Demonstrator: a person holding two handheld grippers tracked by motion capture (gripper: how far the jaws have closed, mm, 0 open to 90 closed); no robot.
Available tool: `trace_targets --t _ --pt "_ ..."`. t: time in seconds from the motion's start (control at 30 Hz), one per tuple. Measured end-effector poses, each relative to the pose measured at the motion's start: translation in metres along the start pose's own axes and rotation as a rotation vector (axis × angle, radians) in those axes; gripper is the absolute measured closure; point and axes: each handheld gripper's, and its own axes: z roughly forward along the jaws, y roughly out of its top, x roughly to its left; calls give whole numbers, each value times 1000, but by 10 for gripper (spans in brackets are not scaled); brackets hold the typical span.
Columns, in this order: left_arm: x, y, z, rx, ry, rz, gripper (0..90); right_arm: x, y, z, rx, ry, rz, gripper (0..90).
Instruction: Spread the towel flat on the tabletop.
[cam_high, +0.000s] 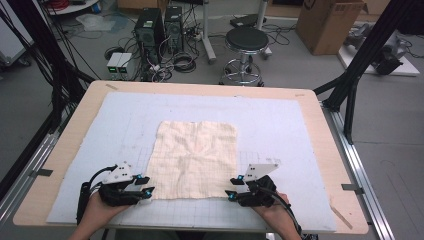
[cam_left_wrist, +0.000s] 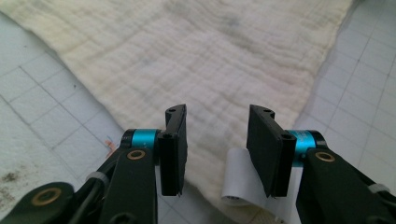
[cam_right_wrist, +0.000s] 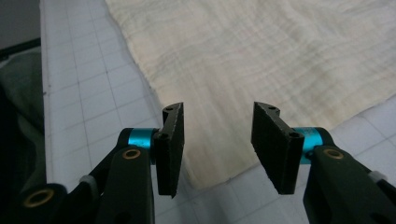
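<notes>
The cloth (cam_high: 196, 161) lay flat at the middle of the mat (cam_high: 300, 130), and the step in hand appeared to be taking its two near corners. The left gripper (cam_high: 145, 190) and right gripper (cam_high: 231, 194) sat low at those corners, each pointed inward toward the other, jaws partly open astride the cloth edge and gripping nothing. Next, each likely needed to close on its corner.
</notes>
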Motion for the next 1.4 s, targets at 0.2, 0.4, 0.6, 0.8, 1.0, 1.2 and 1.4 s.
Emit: trace_targets --t 0.2,0.4,0.6,0.8,1.0,1.2,1.4 --pt "-2 -1 3 23 12 30 643 3 -1 10 51 0 -35 602" --pt "-4 -1 5 20 33 39 799 2 -2 9 45 1 -6 770" --pt "-5 1 5 23 26 37 883 2 0 9 57 31 10 884" --pt "-8 2 0 -4 26 44 886 5 -1 2 36 52 12 886" --pt "-12 2 -7 -37 18 45 887 7 -3 -6 11 57 11 886" --pt "-16 -1 -12 -36 11 52 887 13 -5 -9 20 59 6 885" --pt "-19 -3 -14 -33 0 44 887 19 -8 -11 20 67 2 885"
